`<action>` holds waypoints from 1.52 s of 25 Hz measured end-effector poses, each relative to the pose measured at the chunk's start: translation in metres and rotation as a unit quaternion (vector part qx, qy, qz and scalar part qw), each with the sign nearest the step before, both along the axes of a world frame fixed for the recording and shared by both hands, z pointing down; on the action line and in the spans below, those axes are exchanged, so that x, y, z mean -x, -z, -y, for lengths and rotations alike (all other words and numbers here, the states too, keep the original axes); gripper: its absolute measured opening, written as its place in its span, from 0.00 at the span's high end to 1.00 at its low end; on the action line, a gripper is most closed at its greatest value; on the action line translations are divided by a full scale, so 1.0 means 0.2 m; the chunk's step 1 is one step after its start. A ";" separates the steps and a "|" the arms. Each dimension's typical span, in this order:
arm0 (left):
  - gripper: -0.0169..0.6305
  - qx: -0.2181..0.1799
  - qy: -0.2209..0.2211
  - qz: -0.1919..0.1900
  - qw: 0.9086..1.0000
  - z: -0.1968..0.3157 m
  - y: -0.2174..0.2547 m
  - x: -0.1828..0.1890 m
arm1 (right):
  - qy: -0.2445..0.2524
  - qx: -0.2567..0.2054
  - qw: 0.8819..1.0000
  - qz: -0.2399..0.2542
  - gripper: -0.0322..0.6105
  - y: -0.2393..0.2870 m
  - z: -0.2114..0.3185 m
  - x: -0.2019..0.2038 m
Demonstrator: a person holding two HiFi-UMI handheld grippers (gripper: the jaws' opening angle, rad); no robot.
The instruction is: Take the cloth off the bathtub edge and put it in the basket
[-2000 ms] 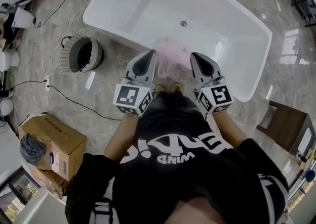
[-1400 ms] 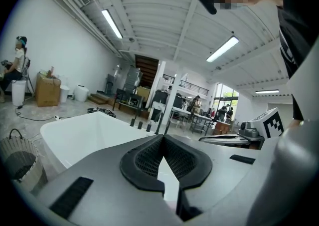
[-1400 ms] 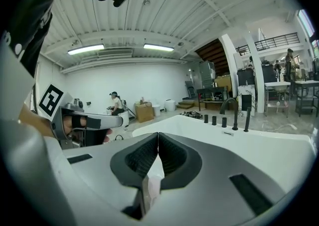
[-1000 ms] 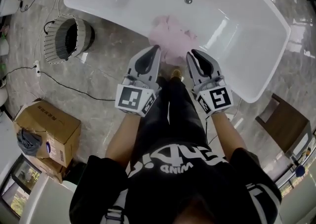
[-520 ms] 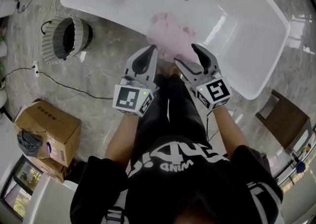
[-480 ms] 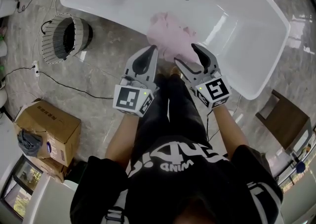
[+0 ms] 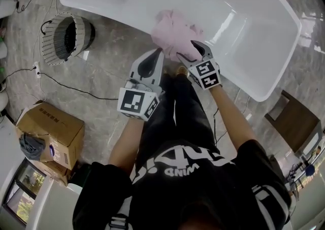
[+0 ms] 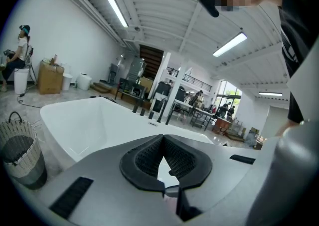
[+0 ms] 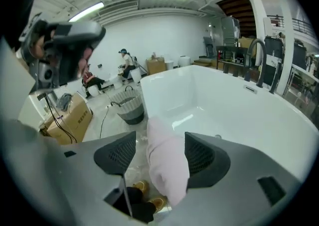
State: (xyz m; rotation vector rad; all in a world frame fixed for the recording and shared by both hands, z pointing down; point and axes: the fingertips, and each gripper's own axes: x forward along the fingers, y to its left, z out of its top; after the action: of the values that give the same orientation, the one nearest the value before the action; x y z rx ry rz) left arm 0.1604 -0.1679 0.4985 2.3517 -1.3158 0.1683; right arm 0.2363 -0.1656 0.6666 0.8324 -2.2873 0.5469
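A pink cloth [image 7: 175, 33] hangs over the near rim of the white bathtub [image 7: 111, 13]. My right gripper [image 7: 191, 50] tilts down onto the cloth. Its jaws have just been opening and now stand wide. In the right gripper view the cloth [image 9: 167, 170] runs between the two pads of my right gripper [image 9: 159, 152], close against the right one, not squeezed. My left gripper [image 7: 155, 57] hovers beside the cloth, just left of it, in front of the tub. The left gripper [image 8: 162, 140] is shut with its tips together and nothing in it. A woven basket [image 7: 68, 38] stands on the floor to the left.
The basket [image 9: 130, 108] also shows past the tub's left end, beside a cardboard box [image 7: 48, 132]. A black cable [image 7: 76, 92] trails over the marble floor. A brown stool [image 7: 292, 122] stands at the right. The person's shoes [image 9: 144, 195] are right under the cloth.
My right gripper has dropped and tipped down onto the cloth, and its jaws have gone from shut to wide apart around it. The left gripper has hardly moved.
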 end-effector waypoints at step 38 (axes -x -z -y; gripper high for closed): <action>0.95 0.026 -0.003 -0.016 1.000 0.00 -0.04 0.07 | 0.087 0.109 0.981 -0.137 0.59 -0.56 0.01 0.03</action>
State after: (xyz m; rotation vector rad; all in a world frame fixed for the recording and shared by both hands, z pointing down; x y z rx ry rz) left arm 0.1466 -0.1677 0.5056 2.3045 -1.2741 0.1635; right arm 0.2307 -0.1675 0.7792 0.5567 -1.9816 0.5548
